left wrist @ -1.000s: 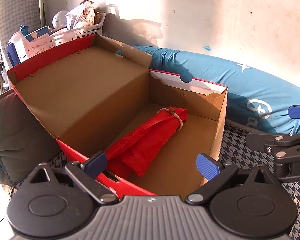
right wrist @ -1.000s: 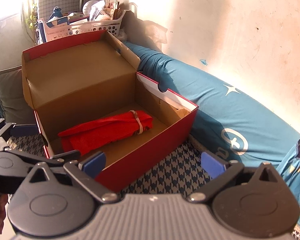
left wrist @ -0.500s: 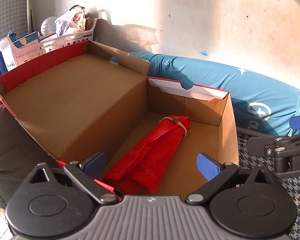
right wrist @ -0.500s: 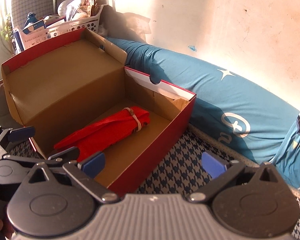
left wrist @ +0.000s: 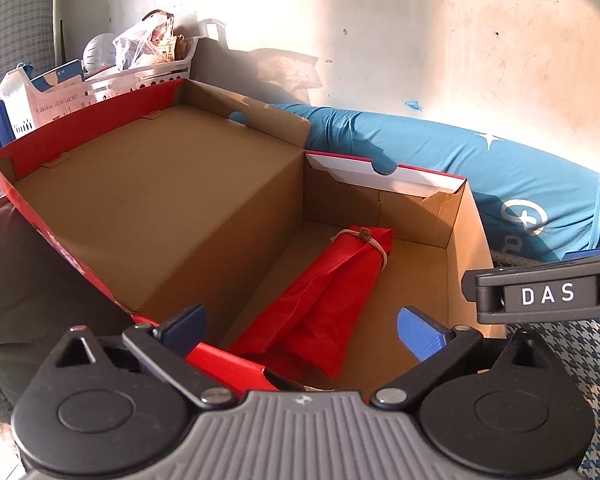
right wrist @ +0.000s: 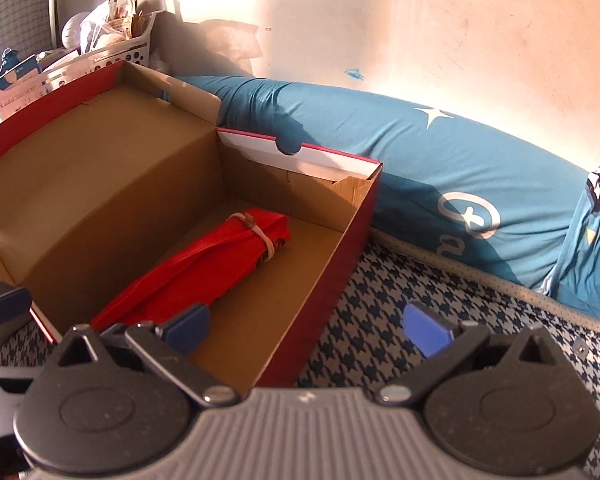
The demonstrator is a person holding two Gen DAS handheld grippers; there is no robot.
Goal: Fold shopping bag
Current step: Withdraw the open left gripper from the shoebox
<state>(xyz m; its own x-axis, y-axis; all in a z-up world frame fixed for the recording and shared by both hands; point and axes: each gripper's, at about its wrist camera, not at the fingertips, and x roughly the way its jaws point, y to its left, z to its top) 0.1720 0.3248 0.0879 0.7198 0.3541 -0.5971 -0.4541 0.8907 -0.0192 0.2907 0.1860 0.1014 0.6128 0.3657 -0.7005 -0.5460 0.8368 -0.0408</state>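
At far left I see a white plastic basket [left wrist: 112, 84] crammed with clutter, standing against the wall behind the raised lid [left wrist: 148, 200] of a red shoebox [right wrist: 332, 276]. The box rests on a houndstooth-patterned cover [right wrist: 380, 320], its lid hinged back toward the left and its brown cardboard interior exposed. The red shopping bag [left wrist: 324, 300], already rolled into a long bundle and cinched near its far end by a pale band [right wrist: 260, 236], lies diagonally on the box floor, its banded end toward the far end wall and its loose end toward the near left corner. My left gripper [left wrist: 302, 328] hovers over the near edge of the box, its blue-padded jaws spread wide and holding nothing. My right gripper [right wrist: 308, 330] hangs over the box's near right corner, jaws likewise spread wide and empty, one pad above the box and the other above the cover. To the right, a teal bolster [right wrist: 440, 160] printed with white stars lies along the wall.
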